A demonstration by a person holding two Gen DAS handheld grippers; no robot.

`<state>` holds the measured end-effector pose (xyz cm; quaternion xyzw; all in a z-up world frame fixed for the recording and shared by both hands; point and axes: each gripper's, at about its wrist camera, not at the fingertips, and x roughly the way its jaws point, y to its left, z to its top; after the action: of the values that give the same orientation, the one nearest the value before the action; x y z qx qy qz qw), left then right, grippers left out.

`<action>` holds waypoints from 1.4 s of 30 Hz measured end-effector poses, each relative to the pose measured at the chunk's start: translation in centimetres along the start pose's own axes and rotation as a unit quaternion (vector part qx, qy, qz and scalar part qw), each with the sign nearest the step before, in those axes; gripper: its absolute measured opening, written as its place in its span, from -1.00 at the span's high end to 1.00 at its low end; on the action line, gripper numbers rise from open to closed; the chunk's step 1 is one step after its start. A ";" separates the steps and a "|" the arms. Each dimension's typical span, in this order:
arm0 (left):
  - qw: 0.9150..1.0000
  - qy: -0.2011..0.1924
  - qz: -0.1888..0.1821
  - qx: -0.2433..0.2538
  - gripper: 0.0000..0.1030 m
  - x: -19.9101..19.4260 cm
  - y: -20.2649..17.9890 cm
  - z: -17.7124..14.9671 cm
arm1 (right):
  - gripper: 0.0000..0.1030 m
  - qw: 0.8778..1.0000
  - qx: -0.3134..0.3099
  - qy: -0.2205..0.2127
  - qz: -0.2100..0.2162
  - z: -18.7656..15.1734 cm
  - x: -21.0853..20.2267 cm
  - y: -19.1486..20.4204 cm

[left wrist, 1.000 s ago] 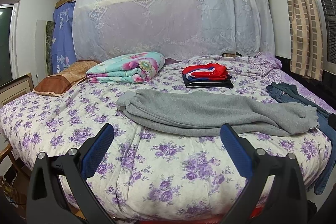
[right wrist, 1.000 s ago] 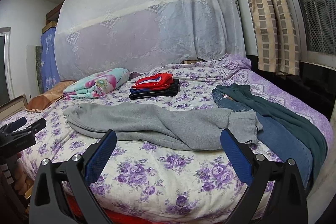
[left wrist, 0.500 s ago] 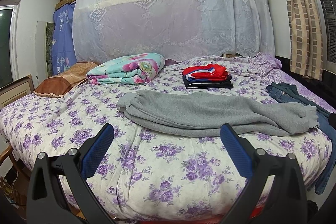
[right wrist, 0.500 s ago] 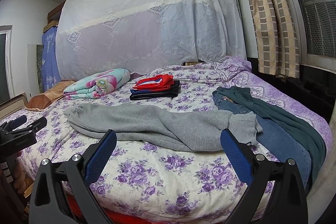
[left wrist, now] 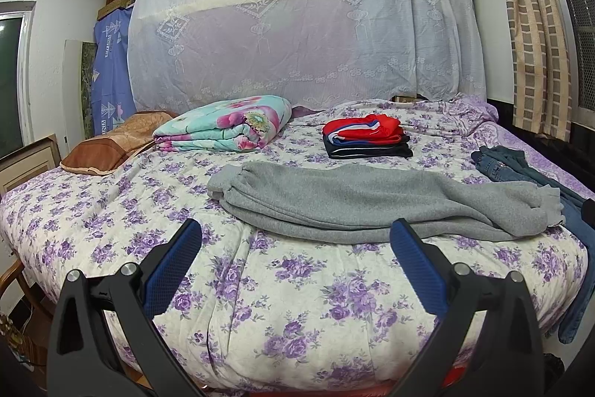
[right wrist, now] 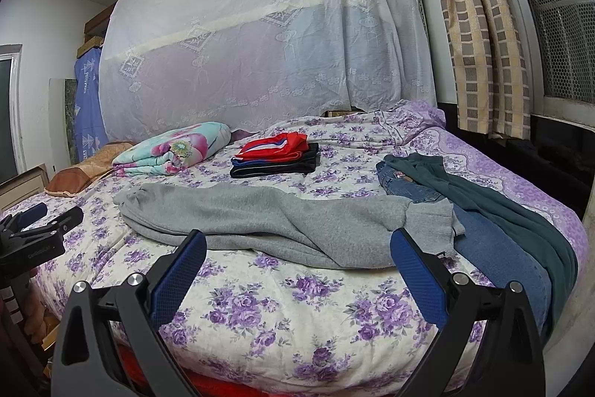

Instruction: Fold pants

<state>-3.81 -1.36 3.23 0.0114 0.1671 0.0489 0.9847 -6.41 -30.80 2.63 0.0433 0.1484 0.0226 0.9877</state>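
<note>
Grey sweatpants (left wrist: 372, 199) (right wrist: 267, 218) lie lengthwise across the flowered bed (left wrist: 297, 304) (right wrist: 282, 315), legs laid one on the other, cuffs to the left and waistband to the right. My left gripper (left wrist: 295, 240) is open, held off the bed's near edge, short of the pants. My right gripper (right wrist: 297, 246) is open too, nothing between its blue pads, hovering in front of the waistband end. The left gripper (right wrist: 41, 218) also shows at the left edge of the right wrist view.
Blue jeans (right wrist: 494, 248) and a dark green garment (right wrist: 520, 218) lie at the right of the bed. A folded red and dark pile (left wrist: 366, 140) and a floral quilt (left wrist: 227, 129) sit behind, a brown pillow (left wrist: 111, 147) left. Curtain (right wrist: 479, 36) at right.
Both views have crept slightly; the bed and pants sit a touch lower and nearer in frame. The pants have not moved, and both grippers stay open.
</note>
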 end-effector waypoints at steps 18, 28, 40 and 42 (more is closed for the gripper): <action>1.000 -0.001 0.000 0.001 -0.91 0.0 -0.1 -0.2 | -0.93 1.000 0.000 0.000 0.000 0.0 0.0 0.0; 1.000 0.000 0.000 0.001 -0.91 0.0 -0.1 -0.2 | -0.93 1.000 -0.001 0.000 0.000 0.0 0.0 0.0; 1.000 0.019 -0.018 -0.005 -0.91 1.5 0.6 -0.4 | -0.93 1.000 -0.005 0.013 -0.006 -0.7 1.1 0.2; 0.998 0.034 -0.040 -0.019 -0.91 2.6 1.4 -0.6 | -0.93 1.000 -0.005 0.022 -0.013 -0.9 2.0 -0.2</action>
<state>-1.68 0.29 1.82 -0.0152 0.1995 0.0126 0.9797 -4.76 -30.78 1.16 0.0356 0.1705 0.0113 0.9847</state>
